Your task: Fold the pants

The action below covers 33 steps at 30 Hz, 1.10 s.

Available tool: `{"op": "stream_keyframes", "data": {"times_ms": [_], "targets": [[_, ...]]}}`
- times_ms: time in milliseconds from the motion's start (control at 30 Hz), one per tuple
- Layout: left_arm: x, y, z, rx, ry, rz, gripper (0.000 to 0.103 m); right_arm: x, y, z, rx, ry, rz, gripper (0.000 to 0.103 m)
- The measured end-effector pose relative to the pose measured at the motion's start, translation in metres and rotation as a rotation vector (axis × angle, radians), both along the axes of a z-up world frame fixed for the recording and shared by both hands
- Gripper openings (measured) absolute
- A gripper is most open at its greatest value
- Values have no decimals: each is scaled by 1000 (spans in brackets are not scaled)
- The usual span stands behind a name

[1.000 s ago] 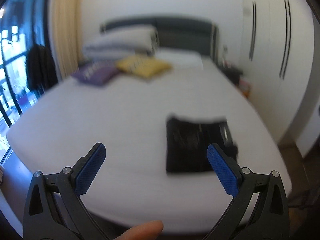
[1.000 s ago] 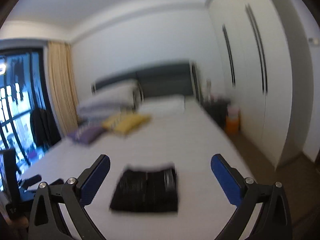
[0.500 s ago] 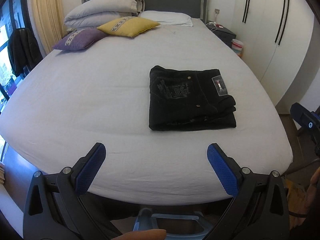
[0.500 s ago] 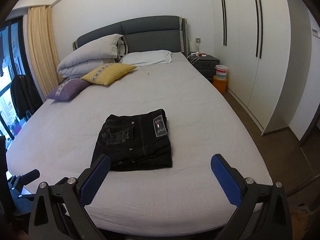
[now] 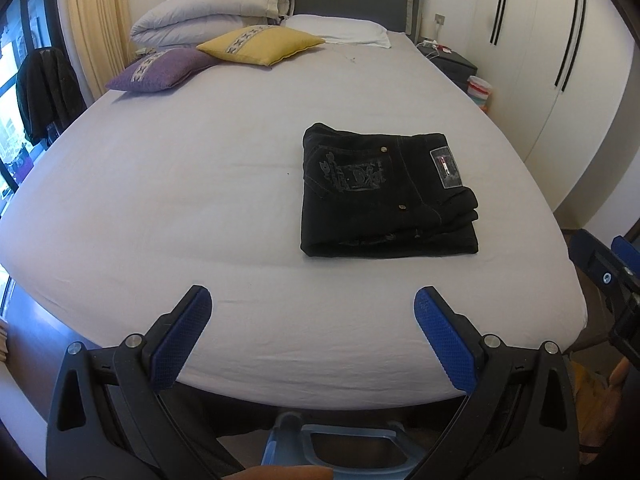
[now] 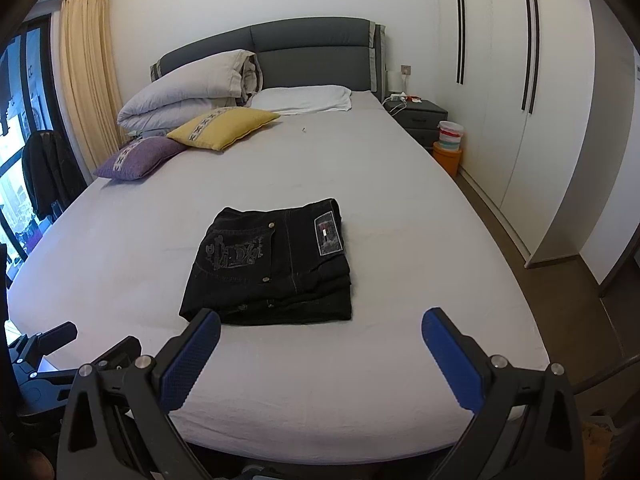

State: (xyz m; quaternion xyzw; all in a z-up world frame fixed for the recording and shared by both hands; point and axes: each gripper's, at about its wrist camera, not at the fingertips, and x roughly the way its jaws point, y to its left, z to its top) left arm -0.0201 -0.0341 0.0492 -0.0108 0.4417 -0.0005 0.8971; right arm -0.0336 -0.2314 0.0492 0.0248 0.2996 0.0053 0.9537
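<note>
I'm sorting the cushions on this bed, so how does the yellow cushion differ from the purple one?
The yellow cushion lies nearer the headboard, beside the white pillow; the purple cushion lies nearer the bed's window-side edge. The yellow cushion's corner overlaps the purple cushion, so it sits slightly higher. They differ in colour. Both carry a similar patterned band and lie flat on the bed sheet.

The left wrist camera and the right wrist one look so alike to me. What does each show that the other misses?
Only the left view shows the right tongs' body at its right edge, a hand below it, and a blue-grey frame at the bottom. Only the right view shows the orange tub under the striped tub, the floor and the ceiling edge. Both show the bed, the folded black pants lying on it, the yellow cushion, the purple cushion and their own open tongs, holding nothing.
</note>
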Motion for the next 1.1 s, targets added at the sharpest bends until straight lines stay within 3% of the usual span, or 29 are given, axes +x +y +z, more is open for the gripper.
{"op": "stream_keyframes", "data": {"times_ms": [1100], "targets": [[9, 1, -4, 11, -2, 1, 103, 2, 6, -11, -1, 30, 8, 103]]}}
